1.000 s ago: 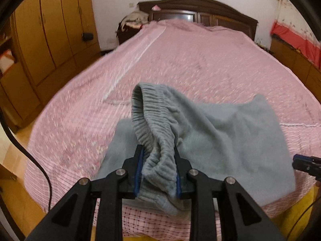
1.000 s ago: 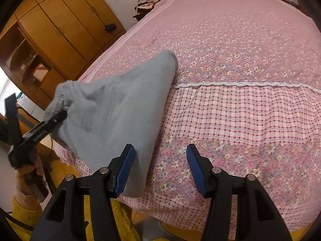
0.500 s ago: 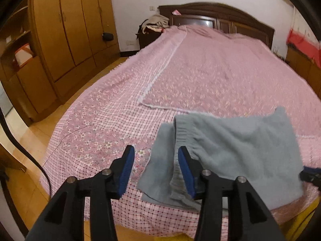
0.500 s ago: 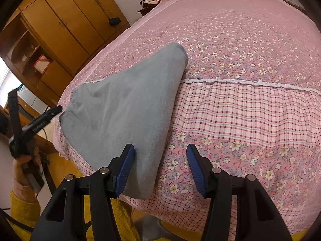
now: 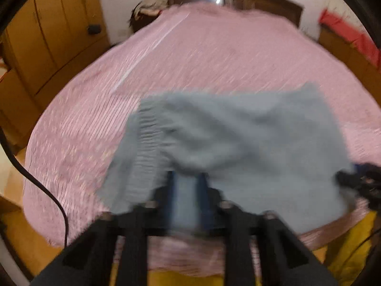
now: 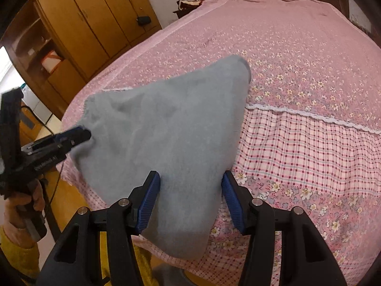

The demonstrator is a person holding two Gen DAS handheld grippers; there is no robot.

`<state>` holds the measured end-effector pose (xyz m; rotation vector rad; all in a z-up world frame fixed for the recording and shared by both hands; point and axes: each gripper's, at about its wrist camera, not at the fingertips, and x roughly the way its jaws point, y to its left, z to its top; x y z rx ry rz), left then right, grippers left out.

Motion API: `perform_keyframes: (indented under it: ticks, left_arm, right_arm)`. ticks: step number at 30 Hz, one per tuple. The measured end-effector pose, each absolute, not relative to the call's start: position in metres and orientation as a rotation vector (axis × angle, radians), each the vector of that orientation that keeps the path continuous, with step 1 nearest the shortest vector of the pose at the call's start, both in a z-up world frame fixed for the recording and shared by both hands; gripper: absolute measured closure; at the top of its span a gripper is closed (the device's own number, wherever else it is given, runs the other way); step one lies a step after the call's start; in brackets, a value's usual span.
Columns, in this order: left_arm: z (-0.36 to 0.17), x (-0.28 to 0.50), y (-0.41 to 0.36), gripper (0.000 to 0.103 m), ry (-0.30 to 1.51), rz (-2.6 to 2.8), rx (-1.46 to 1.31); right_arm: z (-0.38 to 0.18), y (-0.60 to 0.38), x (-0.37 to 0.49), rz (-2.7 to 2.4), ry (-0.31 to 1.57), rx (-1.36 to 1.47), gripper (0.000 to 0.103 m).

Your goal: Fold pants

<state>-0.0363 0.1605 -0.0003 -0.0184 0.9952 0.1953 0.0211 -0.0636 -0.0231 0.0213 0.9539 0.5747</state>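
Left gripper [image 5: 186,199] (jaws just closing) pinches pants [image 6: 166,143].

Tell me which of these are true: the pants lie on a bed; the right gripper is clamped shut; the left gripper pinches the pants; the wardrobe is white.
1. The grey pants lie on a pink bed cover. True.
2. The right gripper is clamped shut. False: its jaws stand open over the pants.
3. The left gripper is closed on the pants' edge. True.
4. The wardrobe is white. False: it is brown wood.
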Motion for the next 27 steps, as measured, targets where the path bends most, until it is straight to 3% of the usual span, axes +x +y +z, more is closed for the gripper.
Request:
perform_keyframes:
  ticks: [7, 12, 15, 20, 24, 27]
  left_arm:
    - [0.004, -0.055, 0.176, 0.1, 0.971, 0.194, -0.103]
    - [0.037, -0.065, 0.172, 0.082, 0.873, 0.154, -0.178]
    - [0.05, -0.054, 0.165, 0.079, 0.813, 0.125, -0.184]
    - [0.039, -0.008, 0.161, 0.079, 0.814, 0.112, -0.197]
    - [0.016, 0.023, 0.162, 0.079, 0.863, 0.127, -0.132]
    - [-0.007, 0.039, 0.176, 0.092, 0.91, 0.155, -0.085]
  right_arm:
    - [-0.036, -0.061, 0.018, 0.584, 0.986, 0.029, 0.047]
    - [-0.016, -0.069, 0.015, 0.568, 0.928, 0.002, 0.047]
    - [-0.003, -0.065, 0.024, 0.57, 0.898, -0.002, 0.047]
    - [0.003, -0.049, 0.052, 0.589, 0.87, 0.016, 0.047]
    - [0.006, -0.031, 0.071, 0.615, 0.828, 0.002, 0.057]
    - [0.0, -0.02, 0.093, 0.606, 0.822, -0.021, 0.06]
